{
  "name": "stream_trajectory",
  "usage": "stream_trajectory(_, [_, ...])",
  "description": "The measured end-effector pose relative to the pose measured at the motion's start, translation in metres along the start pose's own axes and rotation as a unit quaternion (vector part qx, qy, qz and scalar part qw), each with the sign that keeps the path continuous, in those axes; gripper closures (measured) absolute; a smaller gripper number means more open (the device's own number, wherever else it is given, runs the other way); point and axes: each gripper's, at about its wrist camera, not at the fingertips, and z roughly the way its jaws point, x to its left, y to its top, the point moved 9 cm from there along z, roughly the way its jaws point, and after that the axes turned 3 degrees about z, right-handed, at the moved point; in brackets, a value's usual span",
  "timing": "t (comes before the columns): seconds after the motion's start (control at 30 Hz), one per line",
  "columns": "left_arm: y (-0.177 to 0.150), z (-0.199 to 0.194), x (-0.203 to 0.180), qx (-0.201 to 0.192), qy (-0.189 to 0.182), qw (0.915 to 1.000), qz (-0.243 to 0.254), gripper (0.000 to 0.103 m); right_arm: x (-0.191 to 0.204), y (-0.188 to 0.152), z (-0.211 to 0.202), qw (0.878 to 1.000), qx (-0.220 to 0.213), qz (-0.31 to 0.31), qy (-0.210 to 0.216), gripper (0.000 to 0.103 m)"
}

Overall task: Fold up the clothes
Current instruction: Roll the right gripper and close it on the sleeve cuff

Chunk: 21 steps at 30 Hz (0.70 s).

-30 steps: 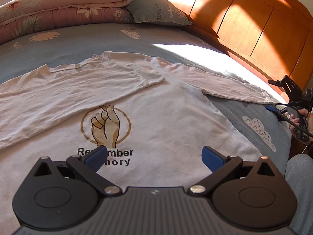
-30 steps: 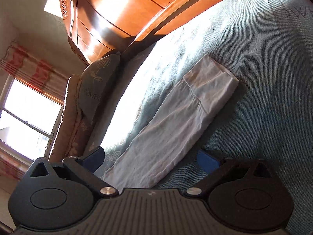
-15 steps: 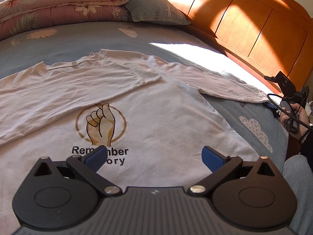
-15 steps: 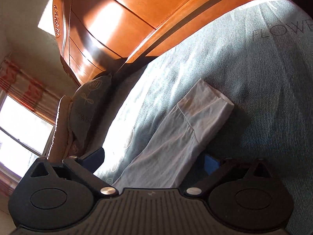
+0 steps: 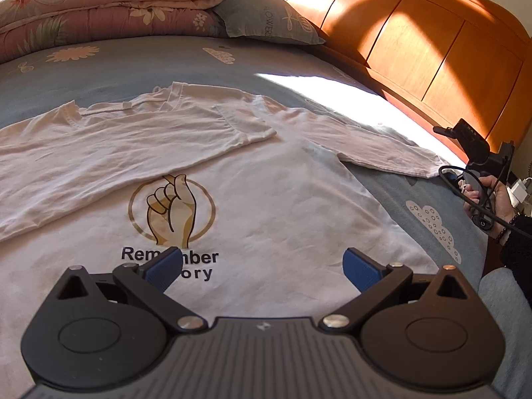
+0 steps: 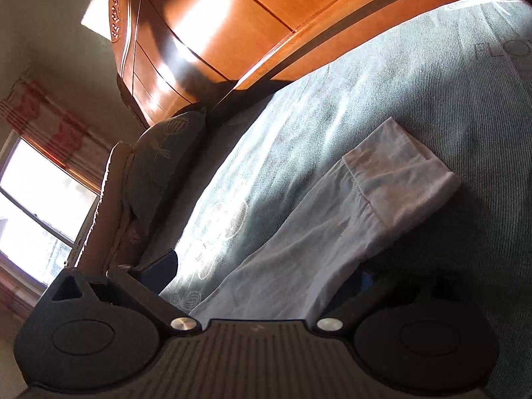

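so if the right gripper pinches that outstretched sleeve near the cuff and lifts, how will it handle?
Probably floppy: the sleeve lies thin and wrinkled against the bedsheet, so it should drape from the right gripper rather than hold shape. Likely light. The doubled cuff looks thicker, so may give a firmer pinch. The shirt body may drag along.

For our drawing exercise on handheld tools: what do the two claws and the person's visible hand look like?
Each claw, left claw and right claw, has a black ribbed body, two round black hubs, silver pivot bolts and blue ridged finger pads. The person's hand wears a dark beaded bracelet and a black fuzzy sleeve; a black cable loops nearby.
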Motion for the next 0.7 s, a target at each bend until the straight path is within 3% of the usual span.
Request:
stream_trajectory(0.27, [-0.002, 0.003, -0.001, 0.005, -0.001, 1.0, 0.006, 0.001, -0.001, 0.015, 0.014, 0.999, -0.038, -0.028, 0.0, 0.0])
stream_trajectory(0.5, [-0.004, 0.003, 0.0, 0.013, -0.001, 0.9999, 0.007, 0.001, 0.021, 0.026, -0.004, 0.993, -0.049, 0.025, 0.105, 0.0])
stream_trajectory(0.7, [-0.005, -0.005, -0.009, 0.016, -0.016, 0.9988, 0.043, 0.001, 0.055, 0.018, 0.002, 0.99, -0.018, 0.024, 0.14, 0.0])
